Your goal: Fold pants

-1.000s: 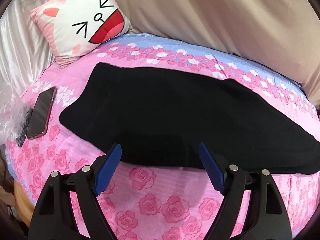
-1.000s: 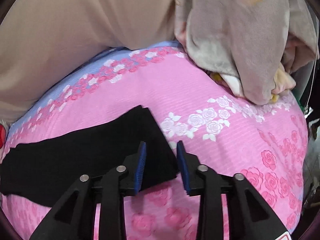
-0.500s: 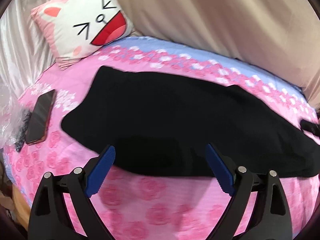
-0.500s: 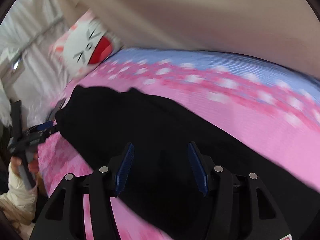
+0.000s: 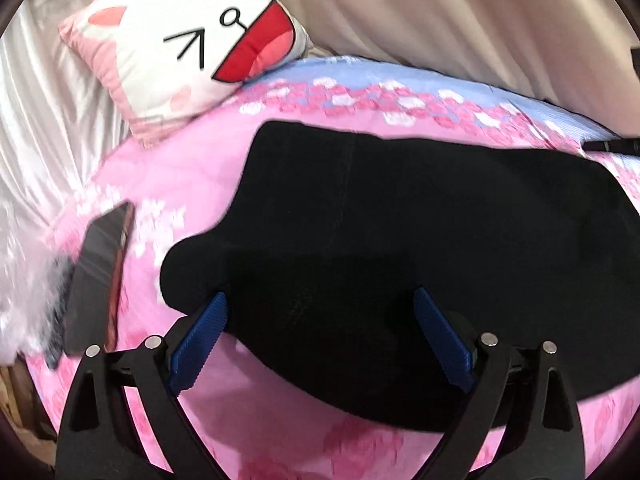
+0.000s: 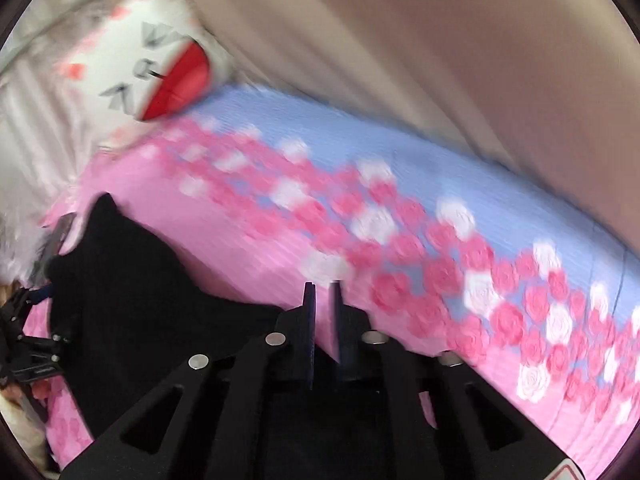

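1. Now the black pants (image 5: 400, 232) lie flat on the bed, on a pink sheet (image 5: 192, 184) w/ rose print; they fill the middle of the left wrist view, one rounded end toward the phone side.
2. Left gripper (image 5: 320, 312) is spread wide over the near edge of the pants. Blue pads (image 5: 198, 344) stand on both sides of the fabric edge, apart from each other, not pinching anything.
3. Right gripper (image 6: 322, 312) has its jaws closing, nearly pressed together, only a thin slit betw. them. The pants (image 6: 152, 312) run up to it from the left, but the view is blurred, so I cannot tell if cloth is in the slit.
4. Sheet has a blue band (image 6: 400, 168) w/ white and pink flowers along the far side.
5. Cat-face pillow (image 5: 192, 48), white and pink w/ red open mouth, leans at the far left corner of the bed. No readable writing on it, only drawn face lines.
6. Beige fabric (image 5: 460, 12) rises behind the bed; shiny white curtain (image 5: 44, 92) at left.
7. Dark phone (image 5: 100, 280) lies on the sheet left of the pants, apart from them.
8. In right wrist view, the left gripper (image 6: 24, 336) shows at the far left edge, just beside the pants.
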Tool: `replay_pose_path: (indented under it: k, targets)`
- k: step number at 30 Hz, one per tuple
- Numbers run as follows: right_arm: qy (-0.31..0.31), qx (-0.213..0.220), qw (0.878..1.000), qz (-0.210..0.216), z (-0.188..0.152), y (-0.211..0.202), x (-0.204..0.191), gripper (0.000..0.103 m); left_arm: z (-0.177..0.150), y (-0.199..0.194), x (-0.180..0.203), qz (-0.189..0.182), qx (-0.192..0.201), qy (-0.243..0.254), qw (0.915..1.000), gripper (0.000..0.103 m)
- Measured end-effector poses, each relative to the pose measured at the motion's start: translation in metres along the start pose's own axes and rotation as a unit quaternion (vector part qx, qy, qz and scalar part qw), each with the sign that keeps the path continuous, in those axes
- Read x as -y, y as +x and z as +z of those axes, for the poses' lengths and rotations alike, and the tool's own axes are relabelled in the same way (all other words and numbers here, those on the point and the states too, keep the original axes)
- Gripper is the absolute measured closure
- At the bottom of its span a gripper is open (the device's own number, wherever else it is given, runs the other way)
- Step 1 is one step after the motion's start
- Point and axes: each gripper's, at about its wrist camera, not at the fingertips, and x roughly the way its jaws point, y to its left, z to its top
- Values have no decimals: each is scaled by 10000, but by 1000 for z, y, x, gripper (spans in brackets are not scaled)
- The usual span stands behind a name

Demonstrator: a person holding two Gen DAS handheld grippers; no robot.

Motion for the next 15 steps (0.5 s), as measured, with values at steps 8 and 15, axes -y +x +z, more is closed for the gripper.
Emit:
replay_pose_path:
  k: [8, 15]
  targets:
    - [-971, 493, 9941, -17, -141, -121, -28, 42, -11, -49, -11, -165, 518, -29, 9985, 12]
    - [-1281, 130, 9915, -176, -196, -106, -59, 62, -21, -88, 14, -646, 655, -147, 9956, 11]
